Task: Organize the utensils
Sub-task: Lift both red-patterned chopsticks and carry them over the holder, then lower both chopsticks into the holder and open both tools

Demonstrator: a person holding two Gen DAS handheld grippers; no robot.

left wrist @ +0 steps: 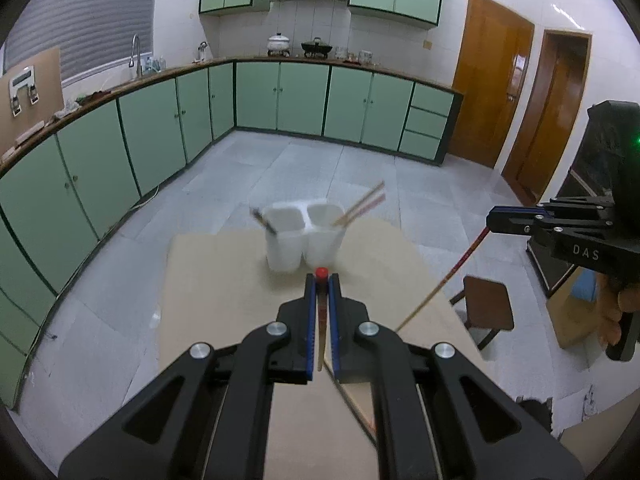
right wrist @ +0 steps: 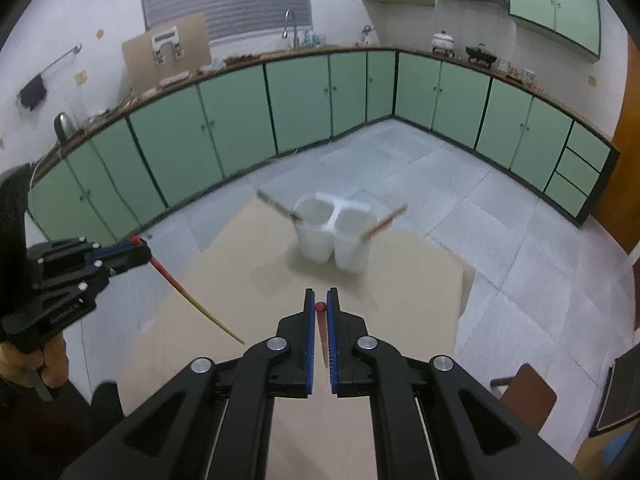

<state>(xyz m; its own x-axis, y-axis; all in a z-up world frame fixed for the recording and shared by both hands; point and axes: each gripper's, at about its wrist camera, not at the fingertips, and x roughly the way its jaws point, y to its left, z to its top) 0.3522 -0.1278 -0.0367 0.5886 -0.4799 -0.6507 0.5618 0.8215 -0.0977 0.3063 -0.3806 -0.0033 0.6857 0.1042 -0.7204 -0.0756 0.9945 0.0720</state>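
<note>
We had both grippers clenched — left gripper (left wrist: 322,280) and right gripper (right wrist: 320,296) each pinching one red-topped chopstick (left wrist: 321,312) near its top, tips hanging free — to drop into the twin white holder (left wrist: 304,236) ahead on the table (left wrist: 216,272).

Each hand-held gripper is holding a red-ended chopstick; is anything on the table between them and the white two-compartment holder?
Nothing visible. The left hand-held gripper and right hand-held gripper each clamp a chopstick, and only bare table lies before the white holder. Both its compartments already hold sticks but have open room.
</note>
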